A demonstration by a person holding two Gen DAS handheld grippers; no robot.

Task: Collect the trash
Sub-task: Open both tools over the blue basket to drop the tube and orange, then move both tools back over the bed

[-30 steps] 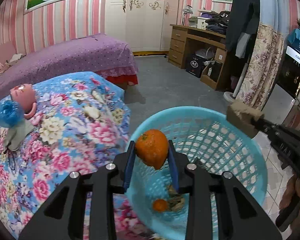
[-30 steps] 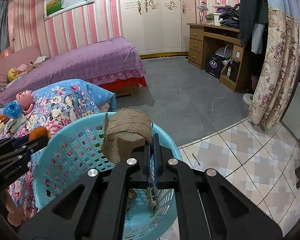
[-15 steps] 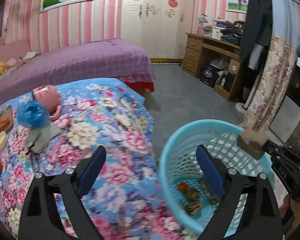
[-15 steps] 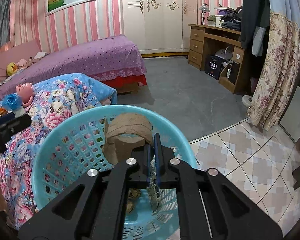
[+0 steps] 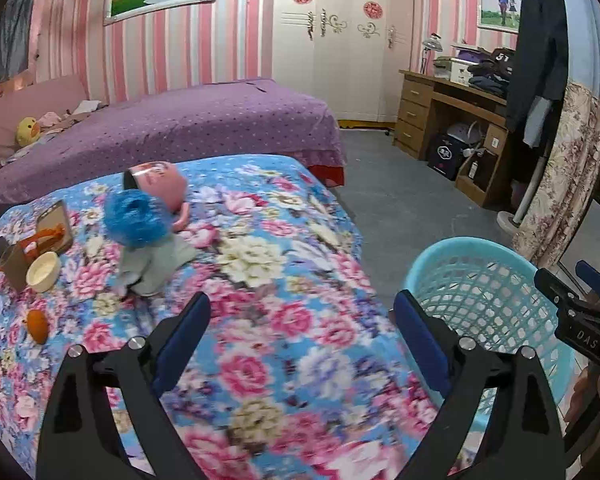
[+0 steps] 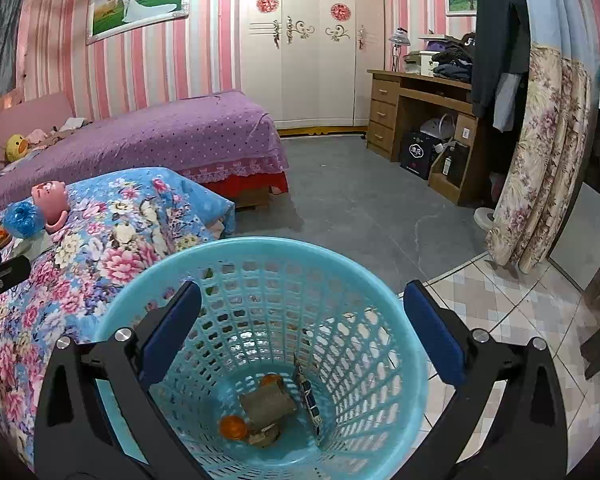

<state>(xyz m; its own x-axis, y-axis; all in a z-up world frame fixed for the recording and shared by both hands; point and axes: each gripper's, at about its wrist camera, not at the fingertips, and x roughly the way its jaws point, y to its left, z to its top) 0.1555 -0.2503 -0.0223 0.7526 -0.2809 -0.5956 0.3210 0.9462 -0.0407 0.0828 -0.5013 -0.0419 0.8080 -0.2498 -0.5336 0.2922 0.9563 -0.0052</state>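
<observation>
The right gripper (image 6: 302,332) hung over the blue basket (image 6: 148,300), and its jaws were opening wide with nothing between them. Down in the bottom of the basket lay a brown paper roll (image 6: 267,402), two bits of orange peel (image 6: 232,427) and a flat dark wrapper (image 6: 309,396) standing on its edge. The left gripper (image 5: 300,334) was wide open too and held nothing. It was over the table with the flowery cloth (image 5: 260,264), just beside the basket (image 5: 480,292). On the cloth, well away from the basket, lay one more orange peel (image 5: 37,325), a small white bowl (image 5: 43,271), a pink cup (image 5: 158,187) on its side and a fluffy blue thing (image 5: 134,220). The floor beyond was grey.
</observation>
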